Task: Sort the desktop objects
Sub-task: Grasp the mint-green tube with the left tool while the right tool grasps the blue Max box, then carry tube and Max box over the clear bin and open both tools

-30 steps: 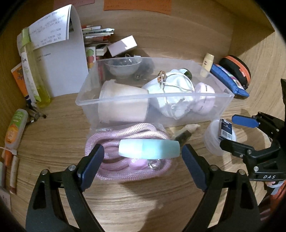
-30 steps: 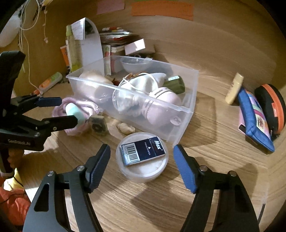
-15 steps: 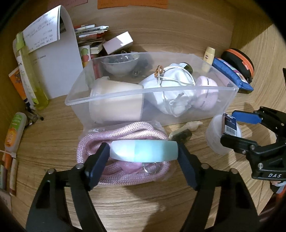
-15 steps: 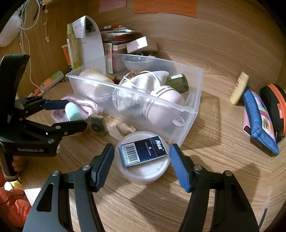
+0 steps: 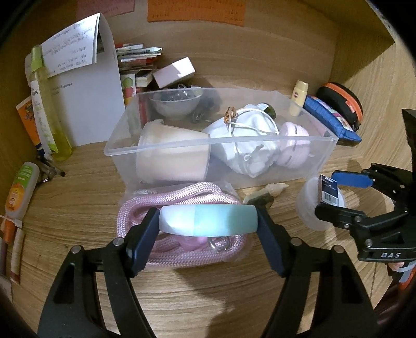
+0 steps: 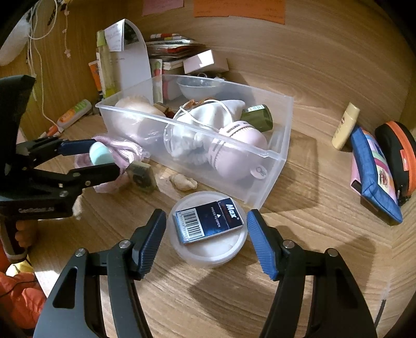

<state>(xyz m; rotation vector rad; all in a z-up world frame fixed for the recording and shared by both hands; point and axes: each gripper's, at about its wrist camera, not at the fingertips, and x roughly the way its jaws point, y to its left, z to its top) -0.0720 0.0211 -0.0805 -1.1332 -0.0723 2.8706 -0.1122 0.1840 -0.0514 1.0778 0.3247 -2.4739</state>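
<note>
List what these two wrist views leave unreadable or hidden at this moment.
- Pink rope: left wrist view, its middle is hidden behind the mint case in the left gripper.
- White jar: right wrist view, lid mostly covered by the dark blue box.
- Orange notes: both views, cut by the top edge, writing too blurred.
- Clear bin: frosted wall blurs its contents.

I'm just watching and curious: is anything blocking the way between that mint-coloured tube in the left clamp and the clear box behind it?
Nothing visible does. The left hand-held gripper grips the mint tube above the pink rope. The clear box sits right behind the rope with its top open, though it already holds a cup and a white pouch.
</note>
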